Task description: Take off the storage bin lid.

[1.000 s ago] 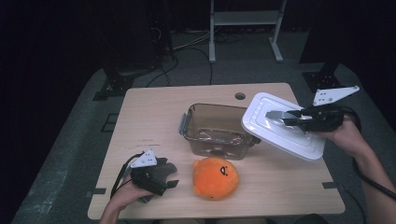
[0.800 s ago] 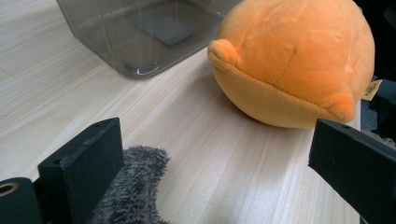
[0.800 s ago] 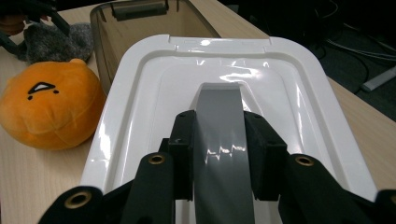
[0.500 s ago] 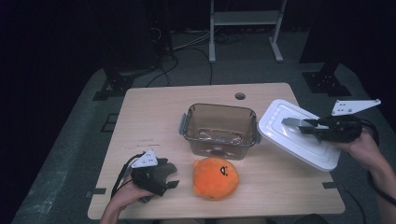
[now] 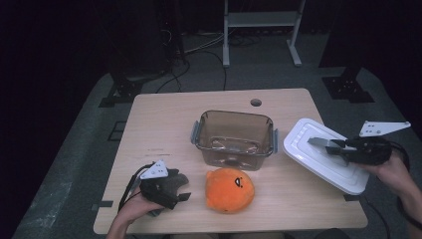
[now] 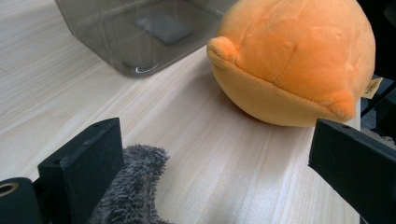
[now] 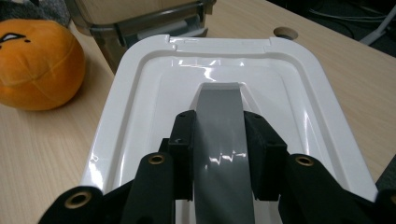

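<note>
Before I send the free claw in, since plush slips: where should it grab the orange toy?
Across the plush toy at its round middle, coming from the left claw side, jaws wide. It is soft and dome-shaped, sits flat on the table, and that side is open.

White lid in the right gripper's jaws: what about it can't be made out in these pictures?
- High view: white lid, whether its underside touches the table; the lid itself hides it.
- Right gripper view: grey handle's near end, cut off by the bottom edge; right gripper covers its sides.
</note>
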Available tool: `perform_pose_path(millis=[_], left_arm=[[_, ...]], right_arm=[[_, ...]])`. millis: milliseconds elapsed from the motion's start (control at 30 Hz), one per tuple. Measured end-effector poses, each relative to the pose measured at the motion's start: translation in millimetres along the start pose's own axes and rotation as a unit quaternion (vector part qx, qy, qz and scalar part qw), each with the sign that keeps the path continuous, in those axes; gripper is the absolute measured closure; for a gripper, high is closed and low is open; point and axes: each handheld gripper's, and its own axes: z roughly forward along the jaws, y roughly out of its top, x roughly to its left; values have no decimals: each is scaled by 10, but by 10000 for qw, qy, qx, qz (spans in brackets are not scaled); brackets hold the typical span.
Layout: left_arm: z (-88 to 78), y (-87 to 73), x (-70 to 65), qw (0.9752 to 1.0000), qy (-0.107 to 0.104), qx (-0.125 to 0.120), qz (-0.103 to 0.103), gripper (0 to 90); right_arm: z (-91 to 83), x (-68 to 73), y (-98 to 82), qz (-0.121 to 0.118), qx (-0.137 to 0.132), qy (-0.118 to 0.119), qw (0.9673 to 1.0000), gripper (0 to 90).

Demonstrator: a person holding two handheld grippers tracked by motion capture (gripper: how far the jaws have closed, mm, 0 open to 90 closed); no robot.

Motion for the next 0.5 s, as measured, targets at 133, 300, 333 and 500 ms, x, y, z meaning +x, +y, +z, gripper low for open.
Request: perform_pose_path(millis=[133, 300, 333, 500], left_arm=[[-2, 1, -1, 10000, 1, 3, -2, 24], [1, 2, -4, 10000, -1, 7, 13, 24], [0, 3, -4, 10000, -2, 4, 16, 24], [-3, 0, -2, 10000, -2, 2, 7, 24]], right_arm=[[5, 2, -78, 48, 50, -9, 10000, 656], [22, 10, -136, 60, 62, -8, 10000, 655], [30, 11, -146, 69, 75, -6, 9999, 655], [96, 29, -203, 76, 133, 24, 9999, 655]])
